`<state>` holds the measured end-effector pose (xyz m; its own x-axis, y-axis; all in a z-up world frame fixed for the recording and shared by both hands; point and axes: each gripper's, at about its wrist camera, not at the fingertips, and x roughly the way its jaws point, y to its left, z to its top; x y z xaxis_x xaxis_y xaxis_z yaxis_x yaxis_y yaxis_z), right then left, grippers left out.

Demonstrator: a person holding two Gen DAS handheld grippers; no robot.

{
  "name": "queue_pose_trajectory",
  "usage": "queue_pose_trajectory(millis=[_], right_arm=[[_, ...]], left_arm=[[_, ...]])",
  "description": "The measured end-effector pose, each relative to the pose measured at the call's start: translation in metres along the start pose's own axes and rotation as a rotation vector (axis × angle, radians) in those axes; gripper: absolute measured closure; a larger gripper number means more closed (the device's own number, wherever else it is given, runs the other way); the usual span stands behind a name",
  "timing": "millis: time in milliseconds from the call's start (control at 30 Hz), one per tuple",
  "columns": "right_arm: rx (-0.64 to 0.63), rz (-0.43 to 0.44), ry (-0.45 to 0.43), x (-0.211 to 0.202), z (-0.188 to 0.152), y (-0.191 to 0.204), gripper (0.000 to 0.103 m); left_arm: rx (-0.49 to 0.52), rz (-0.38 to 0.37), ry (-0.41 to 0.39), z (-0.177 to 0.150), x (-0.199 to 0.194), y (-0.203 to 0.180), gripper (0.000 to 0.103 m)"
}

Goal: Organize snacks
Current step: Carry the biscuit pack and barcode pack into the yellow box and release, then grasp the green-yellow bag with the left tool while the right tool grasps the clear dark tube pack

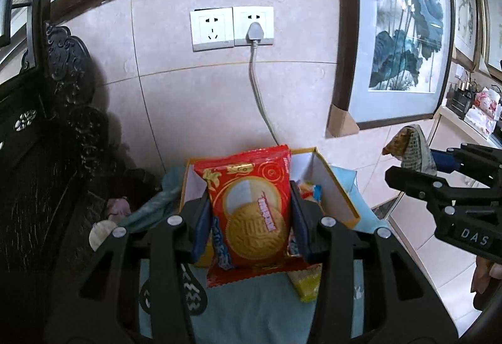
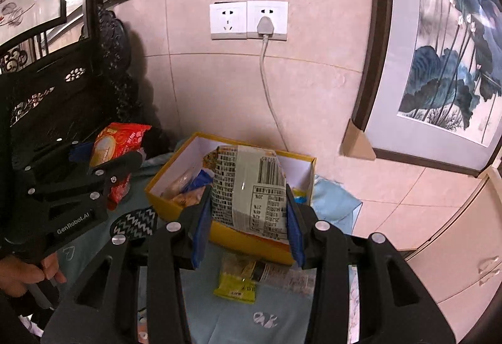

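Note:
My left gripper (image 1: 249,218) is shut on a red biscuit packet (image 1: 251,212) and holds it upright above the near side of a yellow box (image 1: 345,203). The same packet (image 2: 116,146) and gripper show at the left of the right wrist view. My right gripper (image 2: 248,218) is shut on a grey-green snack packet (image 2: 251,187), label side toward me, above the yellow box (image 2: 163,196), which holds several snacks. A yellow snack packet (image 2: 241,281) lies on the blue cloth in front of the box; it also shows in the left wrist view (image 1: 306,281).
The box stands on a blue cloth (image 2: 335,199) against a tiled wall with sockets (image 2: 248,19) and a plugged cable (image 2: 269,93). Dark carved furniture (image 1: 47,140) is at the left. Framed paintings (image 2: 439,61) lean at the right, with a cream cabinet (image 2: 455,250) beside.

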<state>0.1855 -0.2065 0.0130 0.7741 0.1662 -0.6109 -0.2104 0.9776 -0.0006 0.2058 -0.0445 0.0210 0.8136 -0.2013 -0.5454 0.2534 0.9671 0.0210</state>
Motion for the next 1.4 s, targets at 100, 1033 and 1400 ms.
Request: queue_pose_trajectory(millis=[100, 1033, 1400], right_arm=[[-0.005, 0.000, 0.001, 0.008, 0.008, -0.004, 0.061], [0.000, -0.036, 0.182, 0.162, 0.027, -0.057, 0.034], [0.021, -0.033, 0.174, 0.132, 0.005, -0.058, 0.034]], left_arm=[[-0.006, 0.011, -0.001, 0.009, 0.011, 0.006, 0.059], [0.006, 0.146, 0.183, 0.000, 0.188, 0.044, 0.002], [0.009, 0.114, 0.171, -0.009, 0.152, 0.037, 0.002]])
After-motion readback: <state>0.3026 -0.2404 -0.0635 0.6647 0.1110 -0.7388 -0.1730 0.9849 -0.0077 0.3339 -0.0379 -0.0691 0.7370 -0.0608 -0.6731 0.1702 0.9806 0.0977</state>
